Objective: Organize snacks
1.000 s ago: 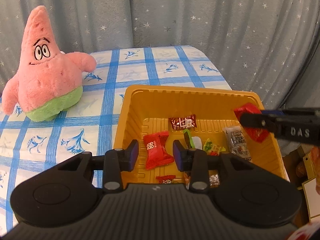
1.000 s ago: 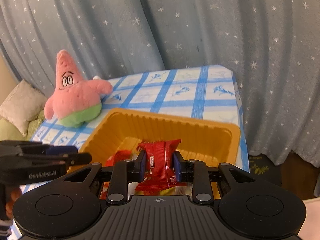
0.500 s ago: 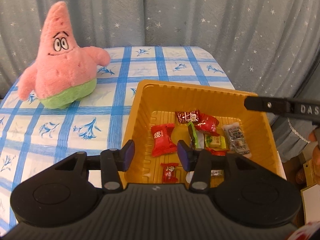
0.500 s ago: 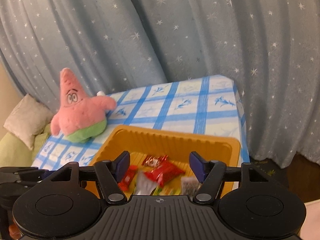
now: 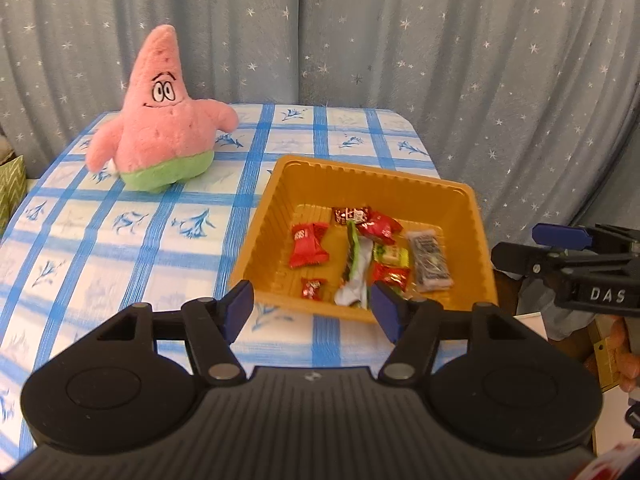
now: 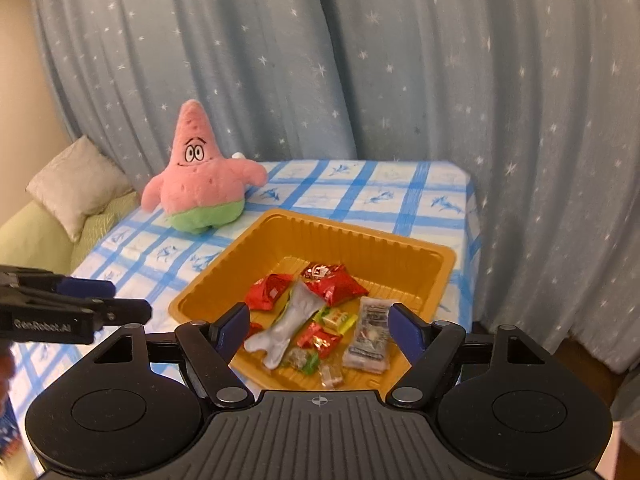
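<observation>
An orange plastic tray (image 5: 276,204) (image 6: 400,244) sits on the blue-checked tablecloth and holds several wrapped snacks. Among them are a red packet (image 5: 308,245), another red packet (image 6: 340,286), a silver-and-green wrapper (image 6: 288,328) and a grey bar (image 5: 430,261). My left gripper (image 5: 312,312) hovers above the tray's near edge; its jaws are opening with nothing between them. My right gripper (image 6: 320,324) hangs above the tray's near side, jaws opening too, nothing held. Each gripper shows in the other's view, the right gripper (image 5: 560,248) and the left gripper (image 6: 80,304).
A pink star plush toy (image 5: 164,120) (image 6: 200,176) stands on the table (image 5: 120,240) behind and left of the tray. Starry blue curtains hang behind the table. A cushion (image 6: 76,184) lies on a green seat at the left.
The right gripper let go of its red packet, which now lies in the tray. Both grippers opened wider and drew back and up from the tray.
</observation>
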The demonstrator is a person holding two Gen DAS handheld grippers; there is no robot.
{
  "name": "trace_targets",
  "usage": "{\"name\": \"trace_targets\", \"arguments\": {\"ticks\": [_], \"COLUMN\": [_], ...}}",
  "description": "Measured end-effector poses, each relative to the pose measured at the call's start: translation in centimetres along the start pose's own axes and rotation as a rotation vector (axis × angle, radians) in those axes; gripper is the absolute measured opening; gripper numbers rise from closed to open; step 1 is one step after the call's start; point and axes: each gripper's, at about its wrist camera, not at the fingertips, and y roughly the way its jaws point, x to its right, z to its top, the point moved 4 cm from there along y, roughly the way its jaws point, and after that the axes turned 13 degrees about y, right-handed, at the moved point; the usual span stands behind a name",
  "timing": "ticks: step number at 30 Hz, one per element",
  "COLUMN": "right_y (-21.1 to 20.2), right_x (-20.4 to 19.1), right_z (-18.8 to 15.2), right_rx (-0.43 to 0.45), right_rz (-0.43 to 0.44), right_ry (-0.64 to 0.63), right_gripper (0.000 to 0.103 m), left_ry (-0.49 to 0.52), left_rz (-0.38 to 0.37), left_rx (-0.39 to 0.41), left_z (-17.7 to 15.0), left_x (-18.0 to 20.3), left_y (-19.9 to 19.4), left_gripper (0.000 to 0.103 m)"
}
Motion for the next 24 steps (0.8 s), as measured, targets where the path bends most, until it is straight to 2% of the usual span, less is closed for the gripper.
{"name": "trace_targets", "arguments": {"ticks": [3,12,24], "right_y": [-1.8,-6.9,-12.8], "right_x": [-0.5,-1.1,-1.6], "right_z": [-1.1,-3.8,-8.2], "right_rx": [0.000,-0.079,-0.192], "right_rz": [-0.019,0.015,0.052], "right_ry": [-0.026,0.011,-0.004], "right_gripper": [0.076,0.076,0.076], "left_ry": [-0.016,-0.071,-0.137], "left_rz": [0.006,0.034,0.061], "left_rx": [0.009,0.013,-0.019], "left_z": [-0.8,-3.8,-9.8], "left_x": [0.9,4.1,8.5], "left_y": [-2.0,-7.9,-14.2], "left_gripper": [0.063,0.063,0.064]}}
